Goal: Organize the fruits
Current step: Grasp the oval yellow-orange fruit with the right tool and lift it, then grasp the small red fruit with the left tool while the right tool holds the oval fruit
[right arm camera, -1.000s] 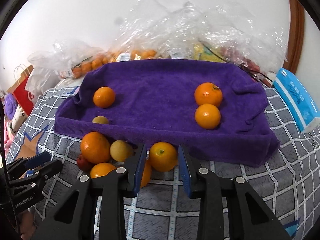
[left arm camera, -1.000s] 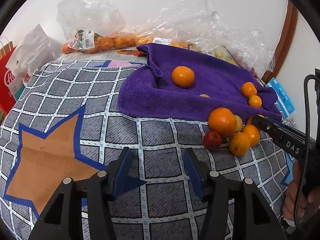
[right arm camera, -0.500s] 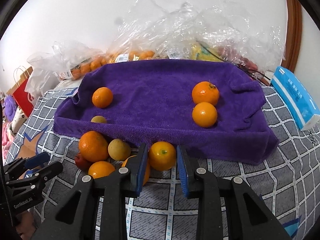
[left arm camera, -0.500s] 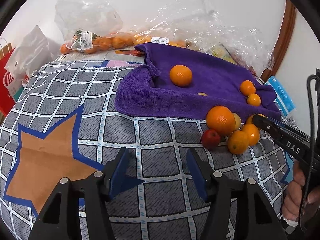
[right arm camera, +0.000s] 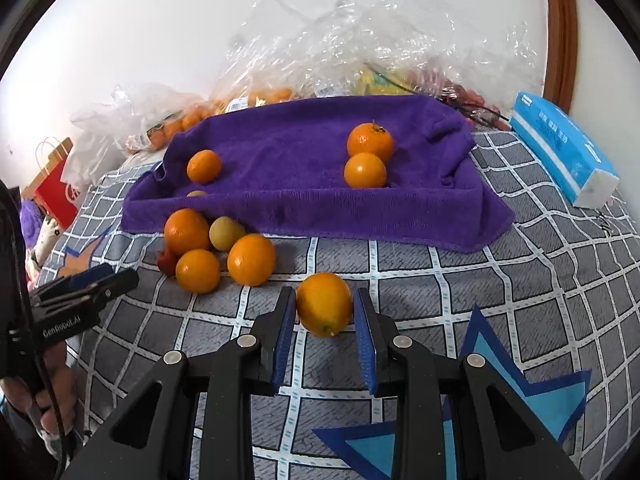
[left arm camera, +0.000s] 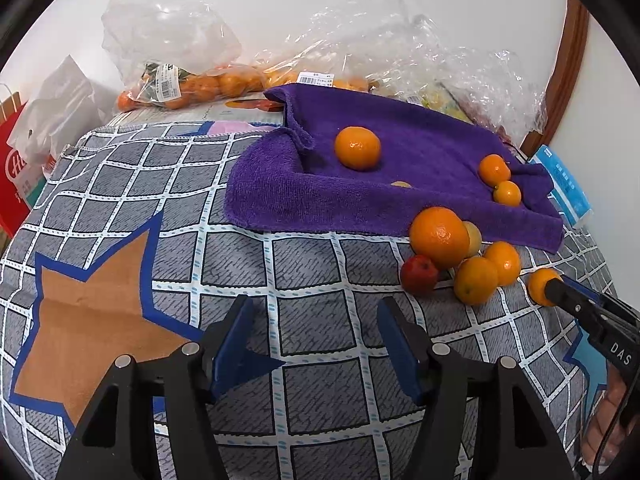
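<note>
My right gripper (right arm camera: 325, 300) is shut on a small orange (right arm camera: 324, 308), held above the checked cloth in front of the purple towel (right arm camera: 288, 152). In the left wrist view that orange (left arm camera: 538, 286) shows at the tip of the right gripper (left arm camera: 560, 286). A pile with a big orange (right arm camera: 187, 231), two smaller oranges, a yellow fruit (right arm camera: 226, 233) and a red fruit (left arm camera: 418, 274) lies at the towel's front left edge. Three oranges and a small yellow fruit (right arm camera: 197, 194) rest on the towel. My left gripper (left arm camera: 315, 304) hovers over the cloth, its jaws opening with nothing between them.
Clear plastic bags (left arm camera: 168, 40), some holding oranges, pile up along the wall behind the towel. A blue tissue pack (right arm camera: 560, 148) lies to the towel's right, and a red paper bag (right arm camera: 54, 184) stands at the far left. The person's hand (right arm camera: 36, 396) holds the left gripper's handle.
My right gripper has drawn back from the towel's front edge with the orange, away from the pile. The left gripper's jaws stand wider than before; the left hand has stayed put.
</note>
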The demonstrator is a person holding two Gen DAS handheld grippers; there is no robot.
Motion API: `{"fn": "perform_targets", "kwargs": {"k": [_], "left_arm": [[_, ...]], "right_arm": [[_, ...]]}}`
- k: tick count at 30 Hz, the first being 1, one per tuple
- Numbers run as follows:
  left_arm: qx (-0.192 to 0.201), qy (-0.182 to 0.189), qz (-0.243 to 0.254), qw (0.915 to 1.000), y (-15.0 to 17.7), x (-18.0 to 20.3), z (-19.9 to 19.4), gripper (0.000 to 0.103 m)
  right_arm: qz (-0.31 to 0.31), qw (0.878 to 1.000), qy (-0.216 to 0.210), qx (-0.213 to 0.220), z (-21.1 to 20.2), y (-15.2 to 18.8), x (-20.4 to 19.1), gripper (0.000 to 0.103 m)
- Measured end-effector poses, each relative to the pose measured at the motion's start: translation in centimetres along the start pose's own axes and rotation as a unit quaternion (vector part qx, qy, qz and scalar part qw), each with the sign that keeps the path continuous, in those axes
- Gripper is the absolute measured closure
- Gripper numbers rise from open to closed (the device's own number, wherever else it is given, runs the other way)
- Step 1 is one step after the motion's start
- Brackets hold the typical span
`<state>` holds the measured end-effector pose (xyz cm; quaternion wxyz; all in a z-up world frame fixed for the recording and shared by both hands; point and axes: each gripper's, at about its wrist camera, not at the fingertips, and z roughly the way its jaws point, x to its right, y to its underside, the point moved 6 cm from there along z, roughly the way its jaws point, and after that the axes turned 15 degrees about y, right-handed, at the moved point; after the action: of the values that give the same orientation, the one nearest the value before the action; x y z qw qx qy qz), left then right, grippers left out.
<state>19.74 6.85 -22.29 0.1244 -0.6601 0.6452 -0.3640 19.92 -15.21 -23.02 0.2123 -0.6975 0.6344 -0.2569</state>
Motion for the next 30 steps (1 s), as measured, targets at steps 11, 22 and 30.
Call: {"fn": "perform_targets", "kwargs": {"k": [11,22,30], "left_arm": [[-0.001,0.007,0.001,1.0000,0.0,0.0,0.0,0.038],[-0.027,-0.017,0.042,0.9986,1.4,1.5,-0.3,0.040],[-0.036,-0.037,0.035,0.9980,1.7,1.6,-0.6,0.043]], "right_arm": [[-0.008,1.000,0.021,-0.006,0.9,0.5,-0.2,0.071],[0.019,1.000,0.008,-0.005,-0.6,1.7,2.6,0.071],[0.017,1.000,0.006,0.014,-1.1,2.0,2.7,0.071]]}}
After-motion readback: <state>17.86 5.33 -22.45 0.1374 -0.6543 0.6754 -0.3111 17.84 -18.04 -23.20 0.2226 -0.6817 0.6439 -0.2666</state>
